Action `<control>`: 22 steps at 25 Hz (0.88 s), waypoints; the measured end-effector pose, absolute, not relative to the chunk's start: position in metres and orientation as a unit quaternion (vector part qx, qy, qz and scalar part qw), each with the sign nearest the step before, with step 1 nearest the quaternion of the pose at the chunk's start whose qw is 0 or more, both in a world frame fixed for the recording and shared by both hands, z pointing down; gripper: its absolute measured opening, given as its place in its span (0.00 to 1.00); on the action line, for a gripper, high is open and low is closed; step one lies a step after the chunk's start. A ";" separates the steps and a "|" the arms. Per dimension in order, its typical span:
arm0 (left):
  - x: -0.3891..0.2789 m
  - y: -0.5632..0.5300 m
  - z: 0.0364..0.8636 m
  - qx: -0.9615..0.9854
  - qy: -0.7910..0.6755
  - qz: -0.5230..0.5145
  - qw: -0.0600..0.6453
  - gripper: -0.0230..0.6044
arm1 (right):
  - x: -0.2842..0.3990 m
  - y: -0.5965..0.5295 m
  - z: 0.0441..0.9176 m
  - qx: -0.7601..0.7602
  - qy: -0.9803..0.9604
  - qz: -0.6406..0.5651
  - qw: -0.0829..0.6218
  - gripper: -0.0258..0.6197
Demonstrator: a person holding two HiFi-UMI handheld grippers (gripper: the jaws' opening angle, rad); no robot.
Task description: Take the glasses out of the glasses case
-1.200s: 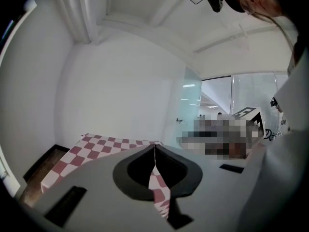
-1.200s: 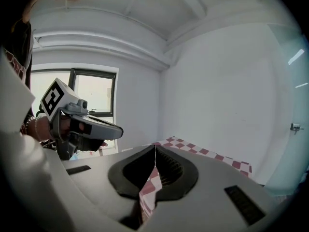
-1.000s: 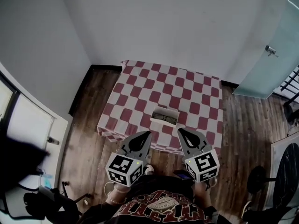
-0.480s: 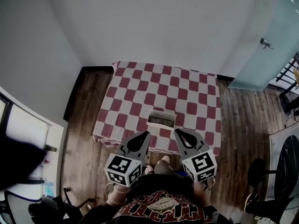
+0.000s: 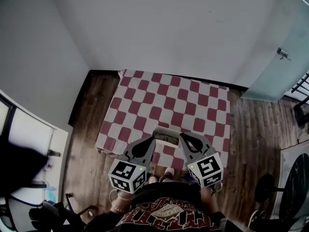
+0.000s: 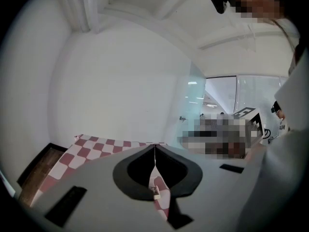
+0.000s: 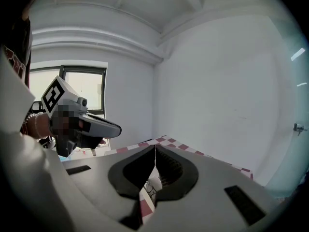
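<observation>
The red-and-white checked tabletop (image 5: 164,98) fills the middle of the head view. At its near edge hover the left tool (image 5: 153,138) and the right tool (image 5: 181,135), each with jaws pressed together and empty. The glasses case (image 5: 166,134) lies between their tips.

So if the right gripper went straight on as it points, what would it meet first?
Probably the glasses case, just ahead of the right gripper at the near edge of the table; height is unclear, so it may pass above.
</observation>
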State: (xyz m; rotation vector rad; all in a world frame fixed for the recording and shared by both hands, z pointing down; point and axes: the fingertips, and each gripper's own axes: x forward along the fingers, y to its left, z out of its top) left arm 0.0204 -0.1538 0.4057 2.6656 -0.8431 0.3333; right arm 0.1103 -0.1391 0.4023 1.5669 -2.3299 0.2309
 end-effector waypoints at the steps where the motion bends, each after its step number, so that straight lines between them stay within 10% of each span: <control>1: 0.023 -0.157 0.407 0.933 -0.297 0.119 0.163 0.05 | 0.113 -0.142 0.403 0.547 -0.817 0.082 0.162 0.07; 22: 0.065 -0.189 0.431 0.943 -0.243 0.155 0.167 0.05 | 0.140 -0.163 0.425 0.565 -0.799 0.098 0.183 0.07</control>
